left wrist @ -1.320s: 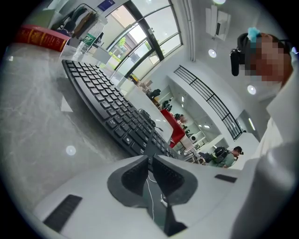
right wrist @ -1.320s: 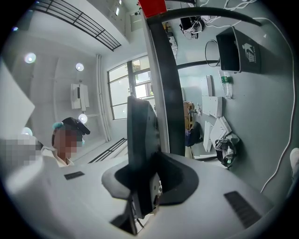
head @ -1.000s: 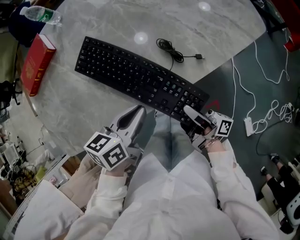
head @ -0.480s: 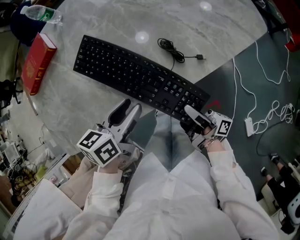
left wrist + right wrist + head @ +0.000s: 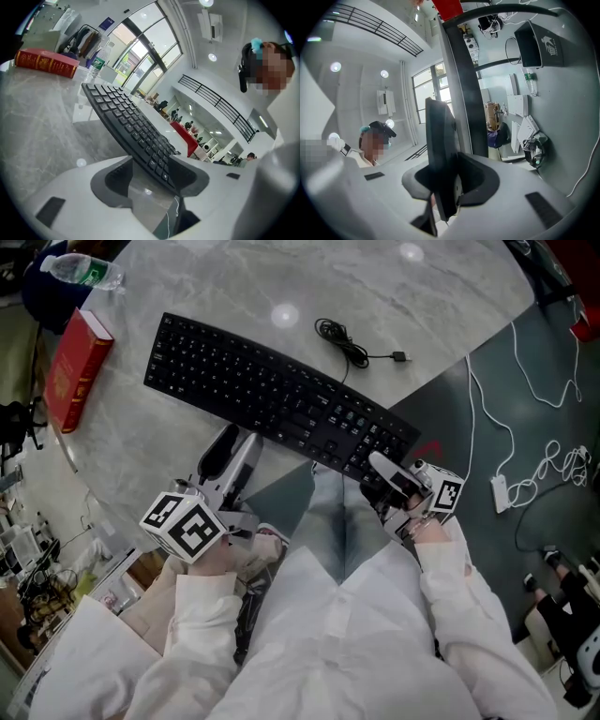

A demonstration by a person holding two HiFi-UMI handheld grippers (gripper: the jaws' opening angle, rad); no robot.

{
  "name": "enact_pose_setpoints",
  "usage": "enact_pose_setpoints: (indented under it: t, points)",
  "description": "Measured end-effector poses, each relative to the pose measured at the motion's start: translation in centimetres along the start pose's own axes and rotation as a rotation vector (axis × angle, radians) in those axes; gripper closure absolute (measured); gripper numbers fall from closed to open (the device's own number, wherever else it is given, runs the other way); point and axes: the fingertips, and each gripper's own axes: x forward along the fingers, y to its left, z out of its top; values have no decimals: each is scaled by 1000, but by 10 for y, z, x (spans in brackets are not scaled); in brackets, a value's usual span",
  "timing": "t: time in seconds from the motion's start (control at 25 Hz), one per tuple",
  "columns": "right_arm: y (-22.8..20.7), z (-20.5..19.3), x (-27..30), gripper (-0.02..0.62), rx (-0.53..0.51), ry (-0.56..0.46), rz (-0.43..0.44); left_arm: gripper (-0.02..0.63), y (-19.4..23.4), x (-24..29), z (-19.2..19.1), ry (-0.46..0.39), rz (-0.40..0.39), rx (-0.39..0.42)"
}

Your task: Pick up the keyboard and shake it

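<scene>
Since you've got right gripper [image 5: 380, 470] pinched shut on keyboard [image 5: 272, 395] end at table [image 5: 441, 324] edge, left gripper [image 5: 238, 440] jaws gape, straddling its front edge. Two-point hold for shaking, I'd guess.

My left gripper [image 5: 234, 442] opened
I slid it toward ten o'clock; its jaws now straddle the keyboard's [image 5: 272, 395] near edge.

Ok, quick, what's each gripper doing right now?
Left gripper: open, straddling the near edge of the keyboard, not clamped.
Right gripper: closed on the keyboard's right end.
</scene>
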Motion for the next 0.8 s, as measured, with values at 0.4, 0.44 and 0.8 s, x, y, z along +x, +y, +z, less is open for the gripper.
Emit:
enact_pose_setpoints:
  t: [0.4, 0.44, 0.8]
  points:
    - [-1, 0, 2, 506, 18, 2, 29, 365, 12, 6, 15, -59, 6, -69]
    - [-2, 0, 1, 505, 21, -1, 29, 363, 14, 7, 16, -60, 6, -73]
    - [-6, 0, 0, 503, 29, 6, 54, 362, 24, 14, 27, -80, -3, -100]
